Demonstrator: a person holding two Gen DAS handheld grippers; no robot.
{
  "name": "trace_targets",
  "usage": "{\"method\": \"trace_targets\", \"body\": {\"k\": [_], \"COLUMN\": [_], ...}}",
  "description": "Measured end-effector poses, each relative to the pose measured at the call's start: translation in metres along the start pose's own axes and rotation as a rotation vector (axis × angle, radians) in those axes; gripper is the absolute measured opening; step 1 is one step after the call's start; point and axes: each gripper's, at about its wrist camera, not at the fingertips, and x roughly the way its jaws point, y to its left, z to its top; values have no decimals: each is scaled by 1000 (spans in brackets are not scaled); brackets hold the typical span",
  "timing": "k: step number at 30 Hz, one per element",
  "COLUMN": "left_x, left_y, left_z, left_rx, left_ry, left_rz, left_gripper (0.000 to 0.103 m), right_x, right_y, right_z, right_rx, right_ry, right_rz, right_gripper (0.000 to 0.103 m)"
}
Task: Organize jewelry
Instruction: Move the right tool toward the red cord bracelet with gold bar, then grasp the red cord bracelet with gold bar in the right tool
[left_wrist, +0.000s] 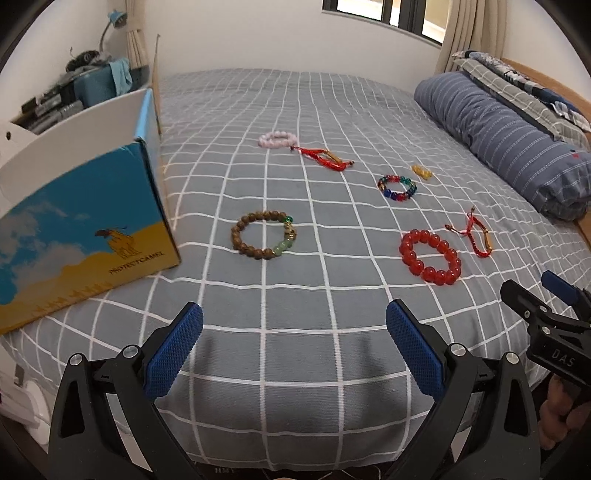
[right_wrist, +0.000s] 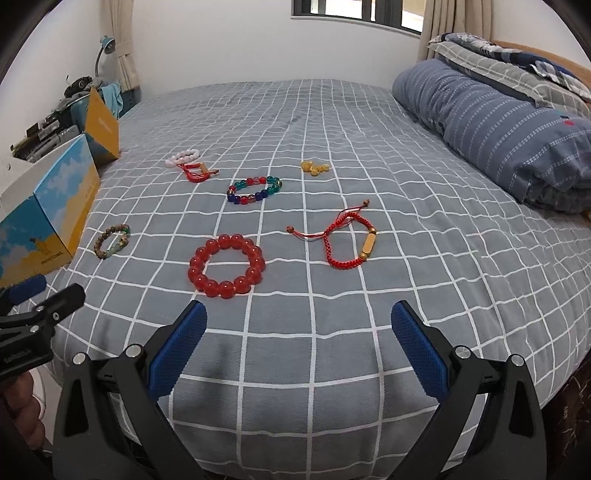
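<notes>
Several bracelets lie on the grey checked bed. A brown wooden bead bracelet lies ahead of my open, empty left gripper; it also shows in the right wrist view. A big red bead bracelet lies just ahead of my open, empty right gripper. A red cord bracelet lies to its right. Farther off are a multicolour bead bracelet, yellow beads, a pink bead bracelet and another red cord bracelet. An open blue-and-yellow box stands at the left.
A rolled blue striped duvet and pillows lie along the right side of the bed. A cluttered desk with a lamp stands beyond the box at the left. The bed's near edge is just below both grippers.
</notes>
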Motion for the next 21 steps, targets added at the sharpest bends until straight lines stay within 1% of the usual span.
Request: {"method": "trace_targets", "body": {"k": [7,12,17,18,21], "left_x": [3,15,31,37,54], "left_y": [1,-3,-7,-8,-6], "left_z": [8,23,46,52,65], "left_rx": [-4,5,12,16,9], "left_ry": [-14,-10,-10,-12,4], "left_rz": [17,31,39,52,57], "left_gripper": [97,97,97,97,97], "right_x": [1,4,25,29,49], "right_y": [-1,-7,-16,-18,-25], "right_z": [5,16,39,42,55], "right_rx": [-1,6,15,16,26], "right_ry": [-2,-4,12,17,40], "right_rz": [1,7,0,-3,-15], "right_gripper": [96,96,96,96,96]}}
